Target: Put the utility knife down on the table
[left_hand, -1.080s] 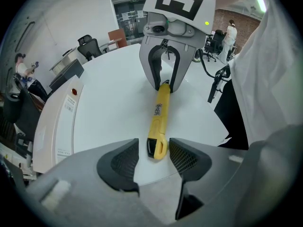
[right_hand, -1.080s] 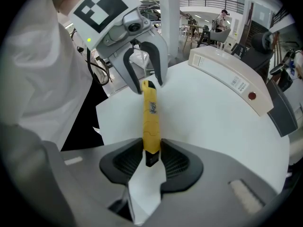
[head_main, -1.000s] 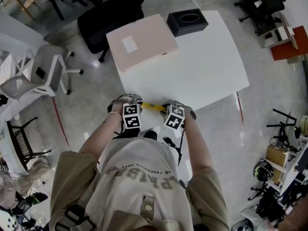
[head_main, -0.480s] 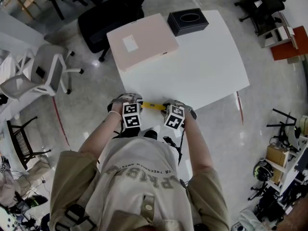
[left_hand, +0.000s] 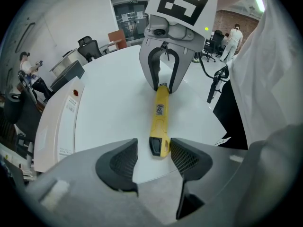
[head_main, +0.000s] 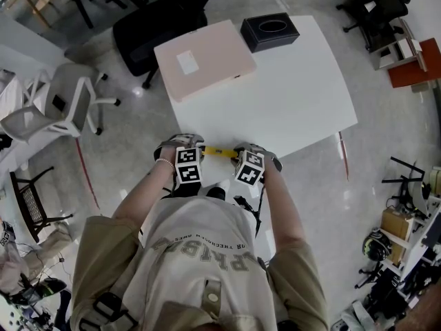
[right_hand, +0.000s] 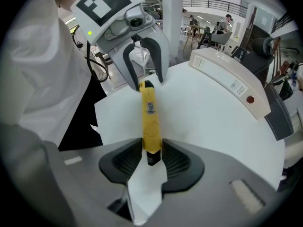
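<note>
Utility knife (left_hand: 160, 112) near box (left_hand: 57, 126): right hand-held gripper (right_hand: 152, 150) clamps it, left hand-held gripper (left_hand: 154, 148) opening around it.

The knife (left_hand: 159, 119) is smooth yellow plastic with a black end, the table (head_main: 296, 95) smooth white with a faint sheen, the box (head_main: 207, 57) matt beige, the floor (head_main: 375, 95) polished and reflective, and the dark pads (left_hand: 122, 161) matt with a fine grid texture.

Head view: the left gripper (head_main: 189, 161) and right gripper (head_main: 248, 163) cover both ends of the utility knife (head_main: 219, 152). The label print (left_hand: 160, 109) on the knife is too small to read in either gripper view.
</note>
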The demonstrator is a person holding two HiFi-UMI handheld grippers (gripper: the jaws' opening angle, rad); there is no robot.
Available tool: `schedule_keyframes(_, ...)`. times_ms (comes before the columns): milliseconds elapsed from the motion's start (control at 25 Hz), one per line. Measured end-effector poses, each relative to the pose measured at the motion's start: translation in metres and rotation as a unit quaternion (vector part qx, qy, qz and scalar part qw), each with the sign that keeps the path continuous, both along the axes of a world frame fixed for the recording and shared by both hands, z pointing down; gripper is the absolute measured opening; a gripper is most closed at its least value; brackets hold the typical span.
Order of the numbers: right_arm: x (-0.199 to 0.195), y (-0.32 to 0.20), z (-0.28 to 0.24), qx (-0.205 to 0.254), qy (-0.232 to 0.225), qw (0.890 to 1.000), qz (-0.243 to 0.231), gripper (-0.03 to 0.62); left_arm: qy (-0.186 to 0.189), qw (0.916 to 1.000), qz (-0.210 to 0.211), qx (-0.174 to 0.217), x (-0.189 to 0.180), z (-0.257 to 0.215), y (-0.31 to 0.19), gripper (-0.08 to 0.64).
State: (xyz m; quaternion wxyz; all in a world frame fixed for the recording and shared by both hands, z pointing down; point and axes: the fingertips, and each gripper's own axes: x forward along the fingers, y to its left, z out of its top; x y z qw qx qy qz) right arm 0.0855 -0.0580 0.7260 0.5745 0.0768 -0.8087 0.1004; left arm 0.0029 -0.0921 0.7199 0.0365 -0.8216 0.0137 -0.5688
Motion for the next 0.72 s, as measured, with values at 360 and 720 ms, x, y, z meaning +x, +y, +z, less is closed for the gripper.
schedule_keyframes(360,0.004,0.004,0.005,-0.007,0.000,1.000,0.011,0.132,-0.001,1.0000,-0.001,0.001,0.001,-0.001,0.002,0.225)
schedule_keyframes(720,0.001,-0.009,-0.022,0.001,-0.058,0.993,0.098,0.132,0.041,0.9980,-0.047,-0.006,0.006,-0.016,-0.002,0.225)
